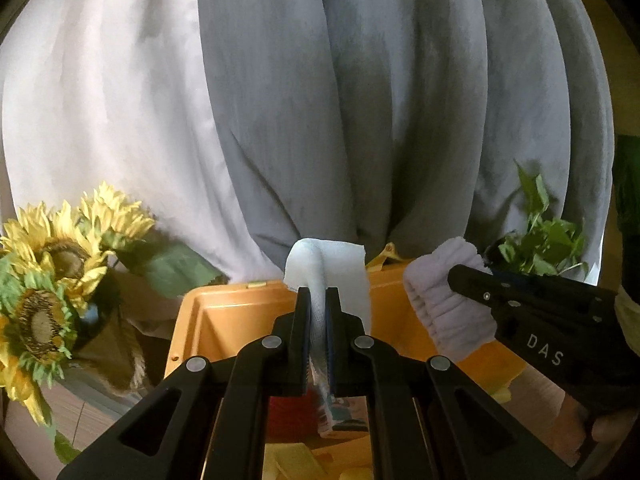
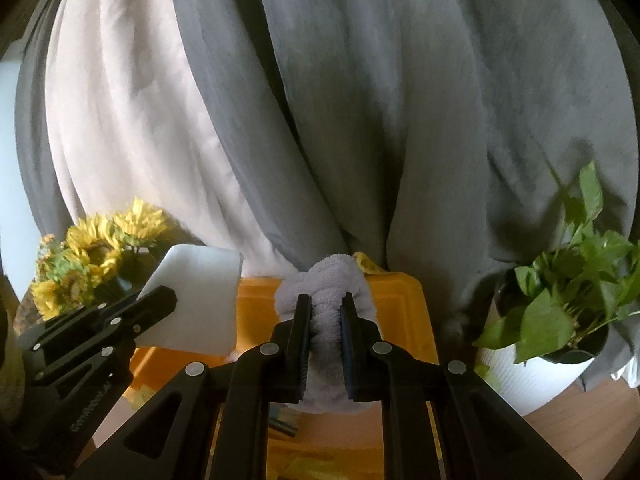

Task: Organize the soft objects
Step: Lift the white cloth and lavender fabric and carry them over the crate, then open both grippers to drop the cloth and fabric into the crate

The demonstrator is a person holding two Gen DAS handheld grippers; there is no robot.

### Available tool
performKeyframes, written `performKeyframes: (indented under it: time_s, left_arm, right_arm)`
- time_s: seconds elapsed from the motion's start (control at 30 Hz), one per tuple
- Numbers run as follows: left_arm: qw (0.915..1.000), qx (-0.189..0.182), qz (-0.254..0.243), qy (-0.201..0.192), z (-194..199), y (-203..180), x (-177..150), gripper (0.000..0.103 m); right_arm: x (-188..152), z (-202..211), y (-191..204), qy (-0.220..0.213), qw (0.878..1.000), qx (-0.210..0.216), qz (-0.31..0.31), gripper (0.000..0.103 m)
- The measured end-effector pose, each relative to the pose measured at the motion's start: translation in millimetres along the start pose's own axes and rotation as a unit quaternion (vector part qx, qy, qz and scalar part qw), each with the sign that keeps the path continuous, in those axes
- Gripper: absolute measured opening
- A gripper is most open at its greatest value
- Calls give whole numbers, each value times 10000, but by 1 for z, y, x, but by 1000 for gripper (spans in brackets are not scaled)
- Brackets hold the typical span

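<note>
My left gripper (image 1: 318, 300) is shut on a folded pale blue cloth (image 1: 340, 268), which stands up between its pads over the orange bin (image 1: 224, 312). The same cloth (image 2: 200, 300) appears at the left of the right wrist view, with the left gripper (image 2: 160, 300) below it. My right gripper (image 2: 326, 308) is shut on a rolled light grey fluffy towel (image 2: 324, 276), held above the orange bin (image 2: 400, 300). In the left wrist view that towel (image 1: 444, 300) shows at the right, with the right gripper (image 1: 464, 276) clamped on it.
Grey and white curtains (image 1: 320, 100) hang close behind the bin. Yellow artificial sunflowers (image 1: 52, 264) stand at the left. A green leafy plant in a white pot (image 2: 560, 320) sits at the right on the wooden surface (image 2: 580, 420). Yellow and red items lie inside the bin.
</note>
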State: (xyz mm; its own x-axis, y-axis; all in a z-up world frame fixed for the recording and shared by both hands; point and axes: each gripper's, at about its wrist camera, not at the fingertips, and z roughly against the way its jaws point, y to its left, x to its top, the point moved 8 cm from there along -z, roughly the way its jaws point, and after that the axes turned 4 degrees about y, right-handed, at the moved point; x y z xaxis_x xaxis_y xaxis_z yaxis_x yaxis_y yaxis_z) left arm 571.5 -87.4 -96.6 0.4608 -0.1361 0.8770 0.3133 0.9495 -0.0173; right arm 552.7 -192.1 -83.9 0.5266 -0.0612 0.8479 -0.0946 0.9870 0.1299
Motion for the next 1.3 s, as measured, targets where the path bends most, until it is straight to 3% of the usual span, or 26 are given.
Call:
performKeyframes:
  time_s: [0.27,0.37,0.43,0.47,0.53,0.87,1.03,1.3]
  left_arm:
    - [9997,-14,-56,220,-19,2,-8,10]
    - [9996,2,-18,299,-24,4,-11,27]
    - [9996,12,20,291,-23,5,-11,37]
    - [9996,26,22,281,-21,5,-11,37]
    - [9996,126,15,255,-18,6,-11,38]
    - [9991,433,45,6,22,8,-4,54]
    - [9986,512,65,-110,48,3,-1,66]
    - [9978,628,66,-188,81,-4,-5,71]
  right_arm:
    - [-6,-19,-6,204,9998,-68,-11,16]
    - [-6,-24,-9,270,9996,-76,-48,19]
    - [-8,-25,-11,313,9994,-47,-101,29]
    - [-8,-25,-12,313,9994,-61,-128,36]
    - [-8,-24,-14,275,9994,-109,-152,40]
    - [-3,5,-18,73,9993,-244,-257,46]
    - [0,28,-17,-54,9992,-278,-280,49]
    - [-3,67,-18,-259,9986,-373,-280,55]
